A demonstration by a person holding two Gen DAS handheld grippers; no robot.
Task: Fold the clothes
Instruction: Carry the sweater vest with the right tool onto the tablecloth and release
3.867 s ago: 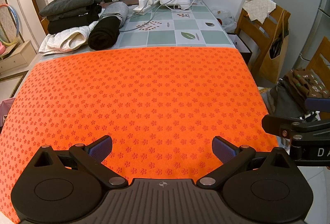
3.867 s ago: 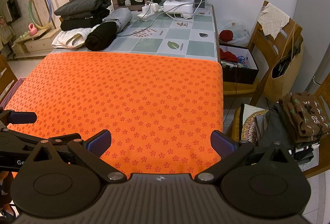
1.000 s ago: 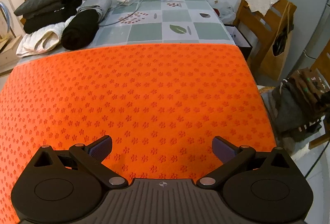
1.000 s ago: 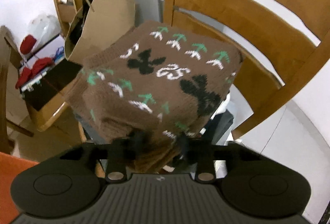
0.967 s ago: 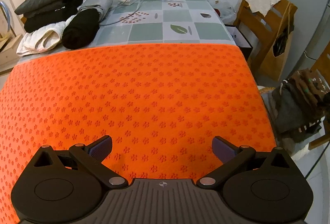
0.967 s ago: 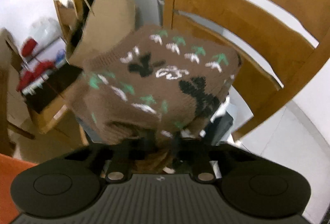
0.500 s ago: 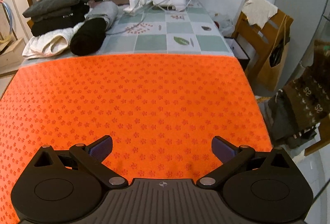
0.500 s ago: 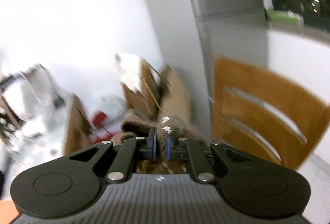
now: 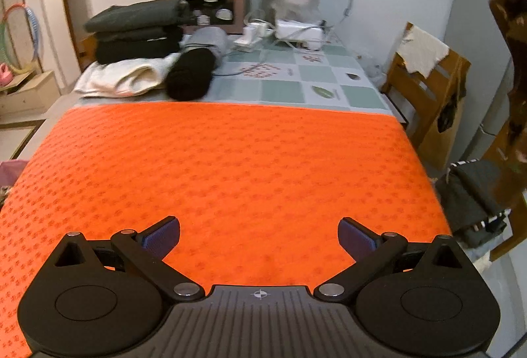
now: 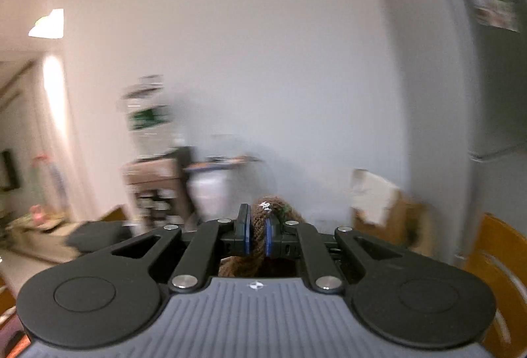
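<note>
My right gripper [image 10: 258,234] is shut on a fold of the brown knitted sweater [image 10: 267,209] and holds it high in the air; most of the garment hangs hidden below the gripper. The same sweater shows blurred at the right edge of the left wrist view [image 9: 512,68]. My left gripper [image 9: 259,234] is open and empty, low over the near edge of the orange mat [image 9: 224,160] on the table.
Folded dark clothes [image 9: 135,28], a white garment [image 9: 125,77] and a black roll [image 9: 191,74] lie at the table's far left. A dark pile of clothes [image 9: 474,193] sits on a chair at the right. Wooden chairs [image 9: 425,87] stand beyond the table's right edge.
My right gripper closed on the brown sweater on the chair and lifted it up, swinging left toward the table. My left gripper stayed open over the mat and tilted up slightly.
</note>
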